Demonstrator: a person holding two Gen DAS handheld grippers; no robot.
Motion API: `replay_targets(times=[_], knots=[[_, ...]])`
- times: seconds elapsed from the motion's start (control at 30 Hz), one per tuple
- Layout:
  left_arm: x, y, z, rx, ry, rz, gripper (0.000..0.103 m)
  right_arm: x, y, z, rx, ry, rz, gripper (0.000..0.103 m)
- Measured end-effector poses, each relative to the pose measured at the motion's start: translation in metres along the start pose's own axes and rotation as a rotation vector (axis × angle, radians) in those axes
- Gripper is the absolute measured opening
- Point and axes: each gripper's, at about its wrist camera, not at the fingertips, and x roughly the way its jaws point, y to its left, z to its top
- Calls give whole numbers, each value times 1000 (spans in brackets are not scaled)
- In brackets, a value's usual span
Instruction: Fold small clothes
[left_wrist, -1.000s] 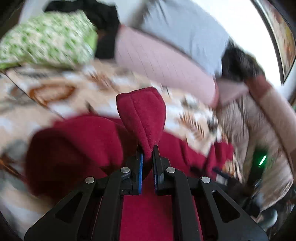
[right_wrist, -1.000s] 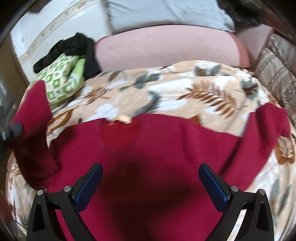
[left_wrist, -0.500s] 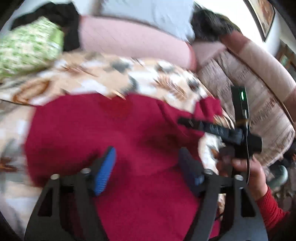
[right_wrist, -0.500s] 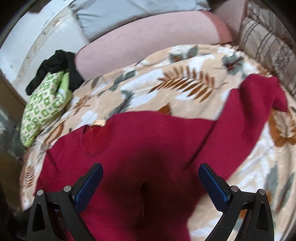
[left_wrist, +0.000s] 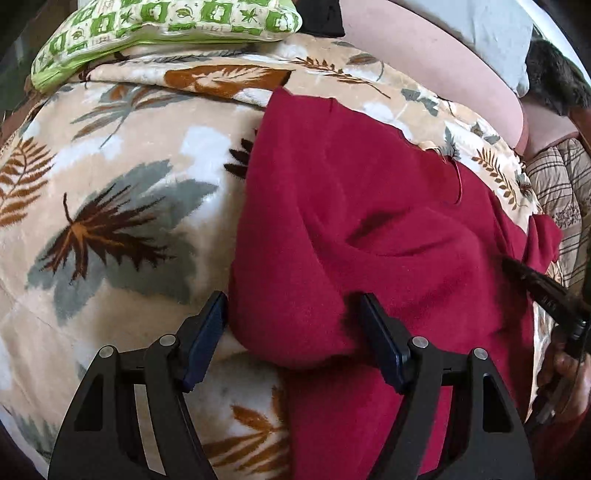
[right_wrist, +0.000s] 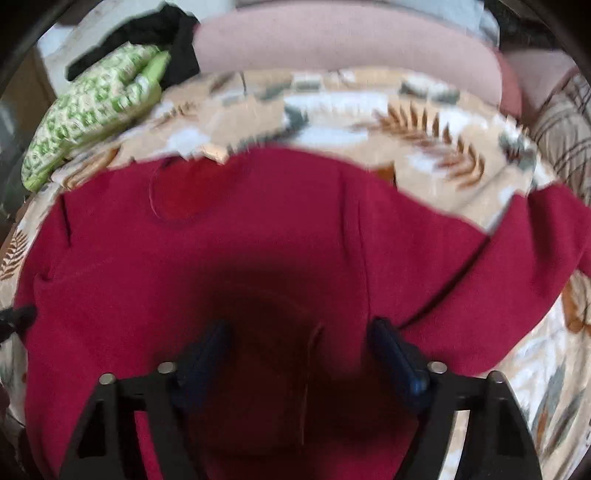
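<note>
While the left claw (left_wrist: 291, 325) straddles the red top's (left_wrist: 369, 206) six-o'clock fold, jaws apart, the right claw (right_wrist: 303, 350) has just been closing on cloth; pinch both layers.

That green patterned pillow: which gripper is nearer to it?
Left. The left gripper sits at the red garment's edge on the green pillow's side; the right gripper is over the garment's middle.
</note>
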Motion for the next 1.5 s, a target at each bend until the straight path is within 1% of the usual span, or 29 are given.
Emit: replay_targets(times=[0.03, 0.07, 0.1, 0.13, 0.17, 0.27, 0.33, 0.37, 0.43, 0.47, 0.5, 0.53, 0.57, 0.63, 0.67, 0.77, 0.83, 0.93, 1.0, 1.03, 1.07, 1.1, 1.17, 1.23, 1.3, 1.33, 1.37, 1.43, 1.5], knots=[[-2, -2, 0, 1, -7, 2, 73, -4, 0, 3, -13, -2, -24, 11], [-4, -4, 3, 4, -18, 4, 73, -10, 0, 8, -26, -18, 4, 7], [-4, -7, 6, 7, -25, 5, 73, -18, -1, 14, -26, -40, 28, 7], [-5, -9, 9, 10, -32, 2, 73, -26, -2, 19, -26, -66, 23, 7], [-5, -14, 12, 15, -39, -3, 73, -39, -3, 28, -32, -117, 1, 7], [3, -29, 18, 38, -40, 3, 74, -60, -15, 46, -6, -207, -45, 7], [9, -34, 20, 40, -39, 4, 73, -66, -21, 52, 18, -238, -85, 7], [12, -37, 21, 45, -48, 9, 73, -63, -26, 56, 30, -244, -121, 7], [14, -40, 23, 55, -50, 35, 74, -48, -37, 59, 55, -223, -132, 7], [13, -42, 24, 60, -43, 40, 73, -33, -43, 59, 63, -168, -122, 7], [9, -42, 25, 58, -46, 31, 73, -15, -47, 58, 57, -67, -127, 7], [4, -42, 25, 53, -58, 18, 73, -5, -50, 56, 51, 2, -133, 8], [-6, -41, 27, 45, -88, 6, 73, -2, -54, 50, 60, 22, -125, 8], [-18, -40, 33, 33, -141, 2, 73, -14, -59, 41, 97, -28, -135, 12], [-20, -40, 35, 30, -152, 4, 73, -21, -61, 39, 113, -49, -139, 13], [-12, -42, 48, 16, -139, 15, 73, -32, -51, 37, 111, -86, -74, 14], [-1, -43, 51, 1, -133, 11, 73, -25, -39, 38, 79, -74, -47, 14], [21, -44, 52, -9, -89, 35, 73, -8, -25, 40, 35, -45, -71, 14], [37, -42, 50, -14, -57, 45, 73, 7, -26, 37, 46, -16, -86, 14], [42, -42, 49, -6, -58, 57, 73, 15, -28, 35, 59, 4, -98, 14], [42, -45, 47, 6, -69, 68, 73, 22, -32, 32, 74, 10, -98, 15], [43, -47, 47, 25, -73, 82, 74, 23, -34, 31, 81, -13, -88, 16], [42, -52, 48, 43, -61, 99, 73, 23, -37, 32, 77, -16, -70, 18], [37, -51, 49, 35, -66, 82, 73, 15, -43, 35, 81, -5, -30, 18], [28, -51, 50, 8, -83, 45, 73, -6, -64, 35, 159, -54, -1, 21], [23, -51, 50, -3, -93, 30, 73, -16, -77, 33, 196, -84, -2, 30], [18, -52, 50, -10, -104, 16, 73, -26, -93, 32, 231, -108, -20, 46], [12, -58, 51, -6, -114, 1, 73, -41, -123, 27, 284, -136, -81, 59], [8, -66, 52, 14, -117, -5, 73, -54, -160, 23, 353, -144, -145, 59]])
